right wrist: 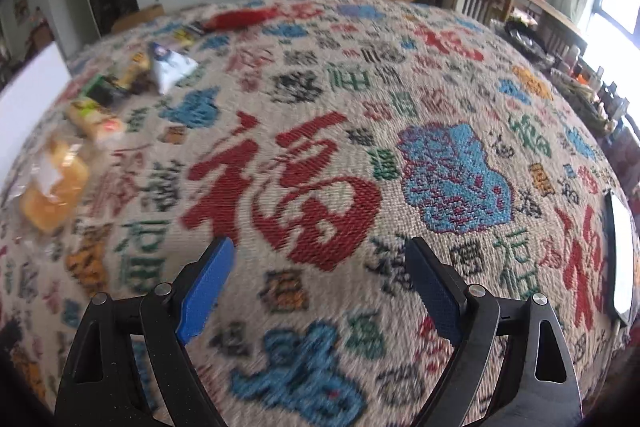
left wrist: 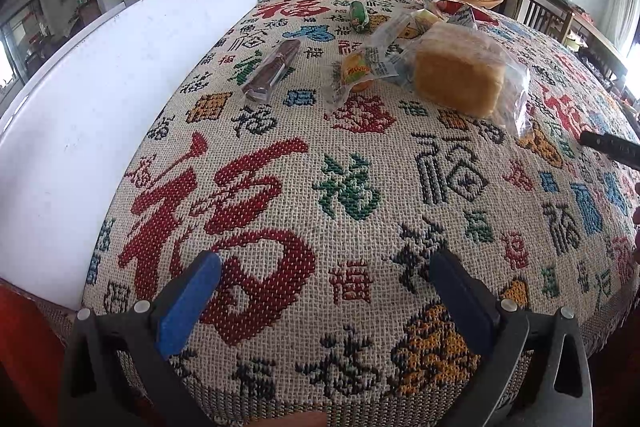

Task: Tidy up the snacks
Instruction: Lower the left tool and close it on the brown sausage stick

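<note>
Snacks lie scattered on a woven cloth with red, blue and green characters. A bagged yellow bread loaf [left wrist: 460,73] sits far right of centre, with a clear-wrapped orange snack [left wrist: 358,69] beside it, a dark brown wrapped bar [left wrist: 272,69] to its left and a green packet [left wrist: 359,15] behind. My left gripper [left wrist: 324,267] is open over bare cloth, well short of them. My right gripper [right wrist: 320,253] is open over cloth too; the bread loaf [right wrist: 54,187], a small wrapped cake [right wrist: 94,119] and a white pouch [right wrist: 172,69] lie far to its left, blurred.
A long white board [left wrist: 100,99] runs along the left side of the table. A red packet [right wrist: 240,17] lies at the far edge. A black tool tip [left wrist: 612,147] pokes in from the right. A white-faced device [right wrist: 622,259] lies at the right edge. Chairs stand beyond.
</note>
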The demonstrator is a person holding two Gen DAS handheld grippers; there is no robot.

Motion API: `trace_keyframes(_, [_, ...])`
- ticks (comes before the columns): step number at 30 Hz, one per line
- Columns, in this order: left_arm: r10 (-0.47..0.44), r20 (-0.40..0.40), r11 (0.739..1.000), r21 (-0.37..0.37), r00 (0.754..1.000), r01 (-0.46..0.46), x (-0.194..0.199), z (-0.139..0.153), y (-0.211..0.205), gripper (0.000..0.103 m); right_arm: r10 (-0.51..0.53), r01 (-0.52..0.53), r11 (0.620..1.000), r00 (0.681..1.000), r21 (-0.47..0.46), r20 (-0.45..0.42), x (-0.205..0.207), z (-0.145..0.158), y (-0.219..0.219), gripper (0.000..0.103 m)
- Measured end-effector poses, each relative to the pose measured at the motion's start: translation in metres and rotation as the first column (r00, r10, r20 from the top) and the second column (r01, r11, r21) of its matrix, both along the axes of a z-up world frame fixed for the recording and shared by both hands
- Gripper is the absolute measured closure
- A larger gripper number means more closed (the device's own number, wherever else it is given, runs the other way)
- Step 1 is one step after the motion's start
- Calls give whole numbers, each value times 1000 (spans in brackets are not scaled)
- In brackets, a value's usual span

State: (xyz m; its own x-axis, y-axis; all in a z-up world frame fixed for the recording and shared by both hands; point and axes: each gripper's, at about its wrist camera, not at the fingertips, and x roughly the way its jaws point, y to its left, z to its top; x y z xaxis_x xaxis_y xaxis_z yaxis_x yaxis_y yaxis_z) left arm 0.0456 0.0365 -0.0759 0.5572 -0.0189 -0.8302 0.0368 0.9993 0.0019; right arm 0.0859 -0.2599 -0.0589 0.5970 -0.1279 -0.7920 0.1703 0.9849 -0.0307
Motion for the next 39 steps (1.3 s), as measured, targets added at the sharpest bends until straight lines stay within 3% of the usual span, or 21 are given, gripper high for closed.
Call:
trace_keyframes(6, [-2,7,1000,-3,1000,2,-3,0,1,0,-17,16,1000,999,22,42,-4,-4,-10,13])
trace_keyframes(10, [-10,-47,1000,-10,999,10,6,2,2,0,-16,15,1000,999,19,38,-4,-4,-9,12])
trace_keyframes(15, [-65,-39,992,-111,997,61,19,18,8,0,-16,15,1000,999,19,38,-4,-4,-10,12])
trace_keyframes(18, [-87,-7,987,-134,996,85,39,36,10,0,-16,15,1000,999,19,38,-4,-4,-10,12])
trace_keyframes(21, [-91,25,991,-98,996,93,72,59,16,0,-16,15,1000,999,20,38,-4,-4,-10,12])
trace_keyframes(23, [-37,43,997,-60,998,40,98,69,29,0,-16,15,1000,999,20,38,-4,-4,-10,12])
trace_keyframes(26, [6,-19,996,-91,1000,-8,135,64,51,1,-16,15,1000,999,20,38,-4,-4,-9,12])
trace_keyframes(29, [6,-105,997,-75,994,-14,162,43,57,21,-16,15,1000,999,20,38,-4,-4,-10,12])
trace_keyframes(31, [-16,-145,999,-42,989,10,172,28,51,41,-16,15,1000,999,20,38,-4,-4,-10,12])
trace_keyframes(36, [-37,-156,999,1,987,37,183,12,43,44,-16,15,1000,999,20,39,-4,-4,-10,12])
trace_keyframes(38, [-41,-151,999,2,988,42,185,12,41,52,-16,15,1000,999,20,39,-4,-4,-10,12])
trace_keyframes(39, [-41,-144,999,-4,989,41,185,14,41,75,-16,15,1000,999,20,39,-4,-4,-10,12])
